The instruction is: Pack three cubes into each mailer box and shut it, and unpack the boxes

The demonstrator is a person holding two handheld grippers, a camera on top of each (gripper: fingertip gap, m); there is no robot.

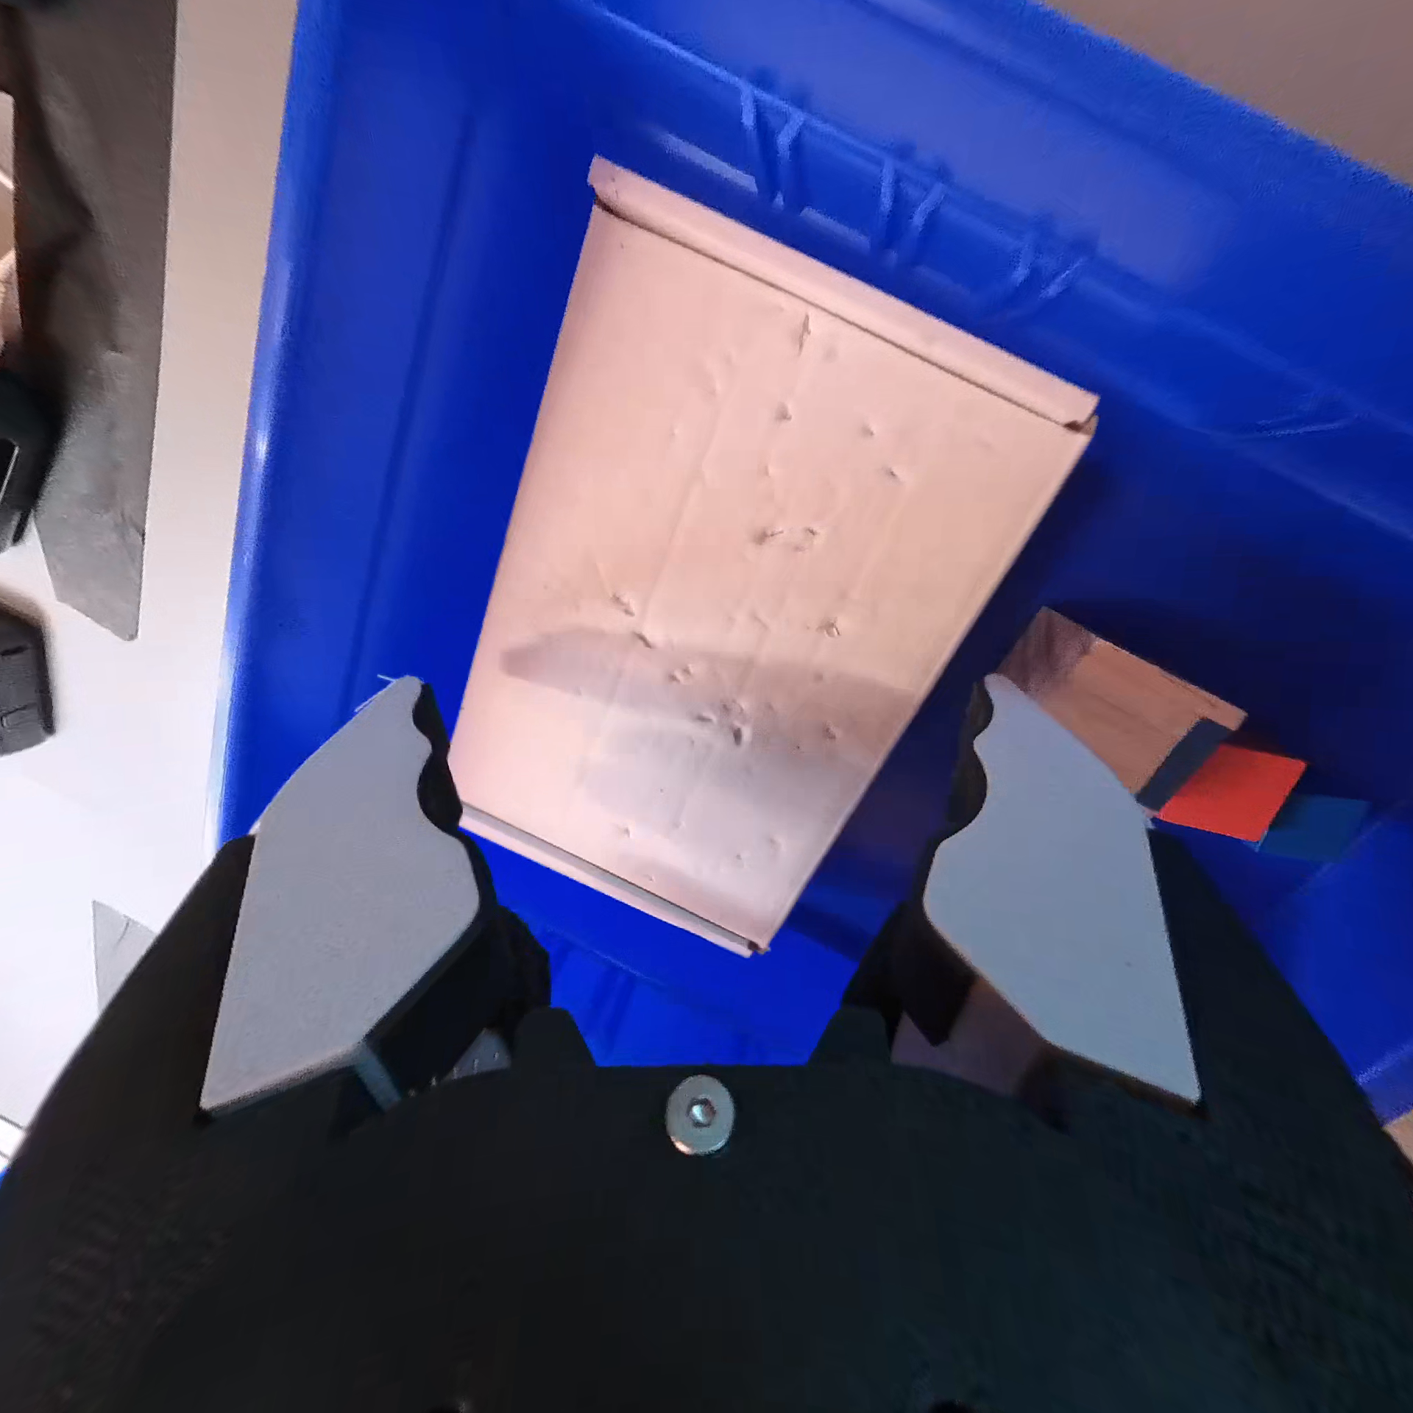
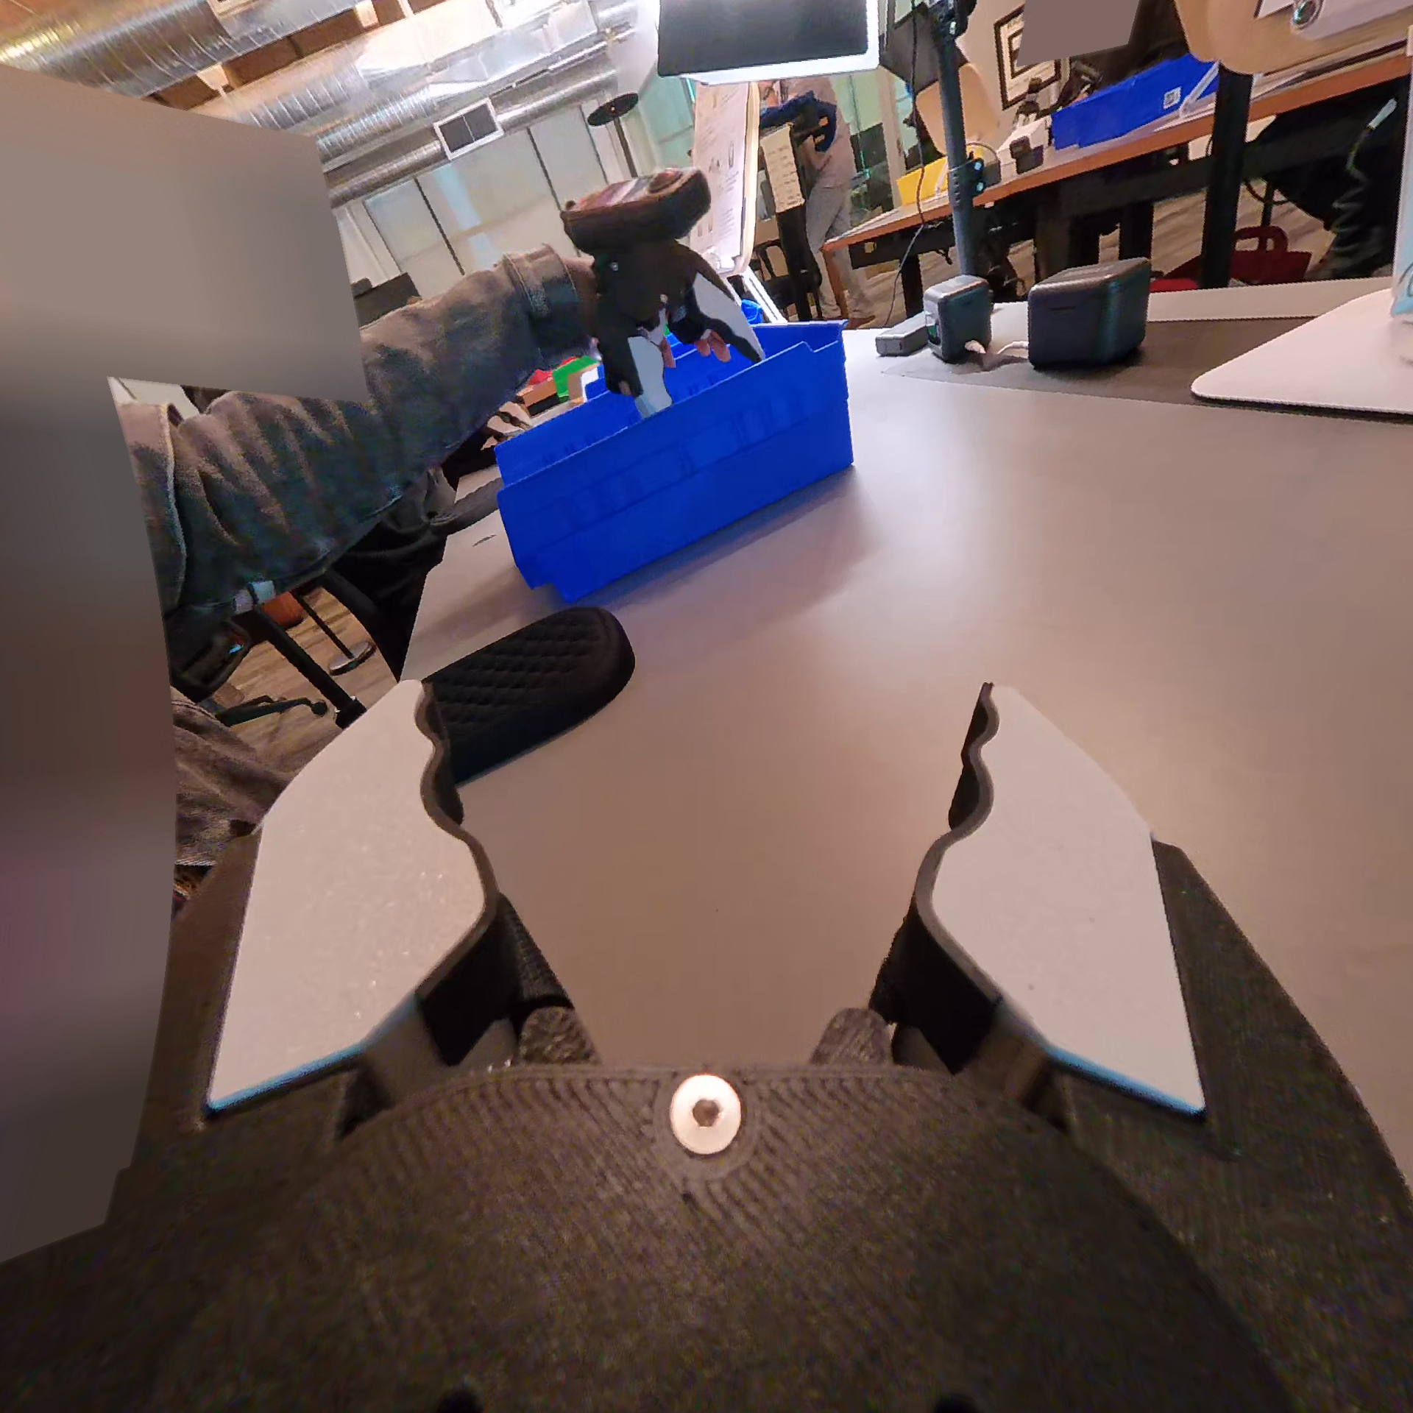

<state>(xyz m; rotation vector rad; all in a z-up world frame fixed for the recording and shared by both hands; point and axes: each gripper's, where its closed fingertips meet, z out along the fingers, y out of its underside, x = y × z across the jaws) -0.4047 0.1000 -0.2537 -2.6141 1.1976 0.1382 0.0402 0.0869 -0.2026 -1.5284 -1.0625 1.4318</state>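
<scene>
The left gripper (image 1: pixel 703 757) is hovering over a blue bin (image 1: pixel 367 459) with its fingers spread wide and holding nothing. Between and beyond the fingertips, a closed mailer box (image 1: pixel 734 581) is lying flat inside the bin, its dented top face turned toward the camera. A second cardboard piece (image 1: pixel 1109 696) is lying just beside it, toward the right fingertip, with a red cube (image 1: pixel 1231 803) and part of a blue cube (image 1: pixel 1315 829) next to that.

The right gripper (image 2: pixel 703 764) is resting low over the grey table (image 2: pixel 994 612), fingers spread and empty, well apart from the bin. A black padded rest (image 2: pixel 527 703) is lying near its left fingertip.

Judged step: the left gripper is lining up to take the closed box out of the bin, probably for unpacking. The next move calls for lowering the fingers astride the box's long edges, closing firmly on them, and lifting without catching the bin wall. The right gripper is likely needed afterwards to open the lid.
</scene>
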